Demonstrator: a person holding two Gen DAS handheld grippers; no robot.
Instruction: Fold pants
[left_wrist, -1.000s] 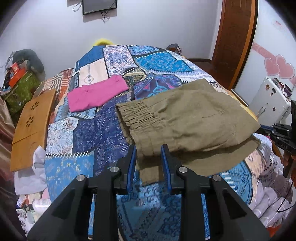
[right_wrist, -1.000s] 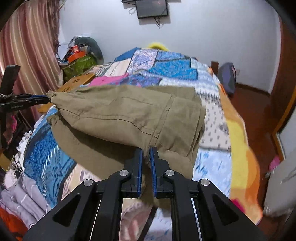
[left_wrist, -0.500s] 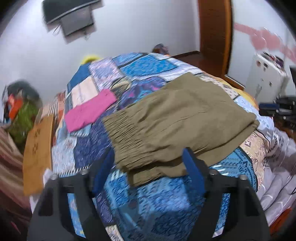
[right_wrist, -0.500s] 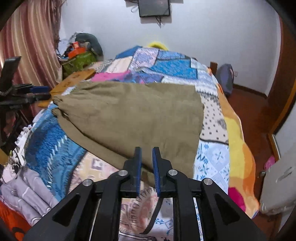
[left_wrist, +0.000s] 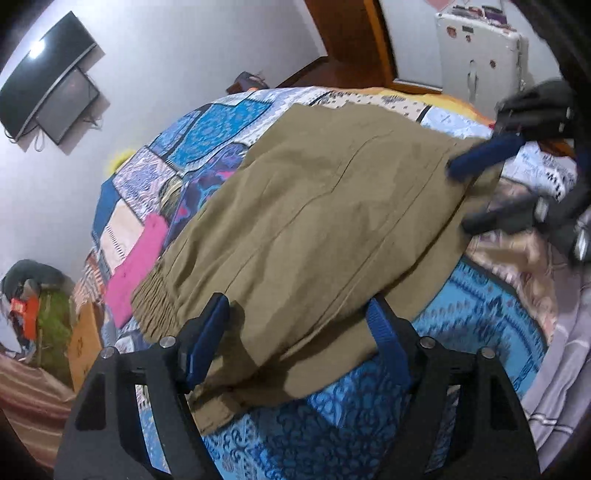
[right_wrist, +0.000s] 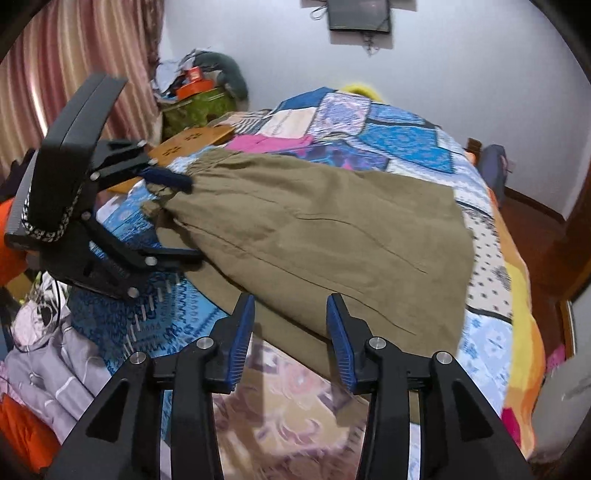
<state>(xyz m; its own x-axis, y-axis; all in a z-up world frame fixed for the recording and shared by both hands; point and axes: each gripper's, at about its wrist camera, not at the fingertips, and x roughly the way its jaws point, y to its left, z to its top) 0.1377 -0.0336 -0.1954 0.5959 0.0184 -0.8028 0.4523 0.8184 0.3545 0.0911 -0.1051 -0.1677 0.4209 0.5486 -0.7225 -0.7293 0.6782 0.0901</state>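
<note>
Olive-brown pants (left_wrist: 317, 229) lie folded flat on the patchwork bedspread, gathered waistband (left_wrist: 155, 295) at the left; they also show in the right wrist view (right_wrist: 332, 236). My left gripper (left_wrist: 299, 328) is open and empty, its blue pads straddling the near edge of the pants by the waistband end. In the right wrist view it (right_wrist: 181, 218) appears at the left, open at the waistband. My right gripper (right_wrist: 290, 325) is open and empty, just off the near edge at the leg end; in the left wrist view it (left_wrist: 476, 192) appears at the right.
A folded pink garment (left_wrist: 138, 266) lies on the bedspread (left_wrist: 229, 122) beyond the waistband. A wooden board (right_wrist: 192, 142) and cluttered shelf stand at the bed's far left. Grey and orange laundry (right_wrist: 55, 365) is heaped below the near bed edge. A door and white appliance (left_wrist: 476, 55) stand right.
Both grippers let go of the pants and opened wide. The top layer dropped flat onto the bed. Both grippers drew back slightly and the left one tilted.
</note>
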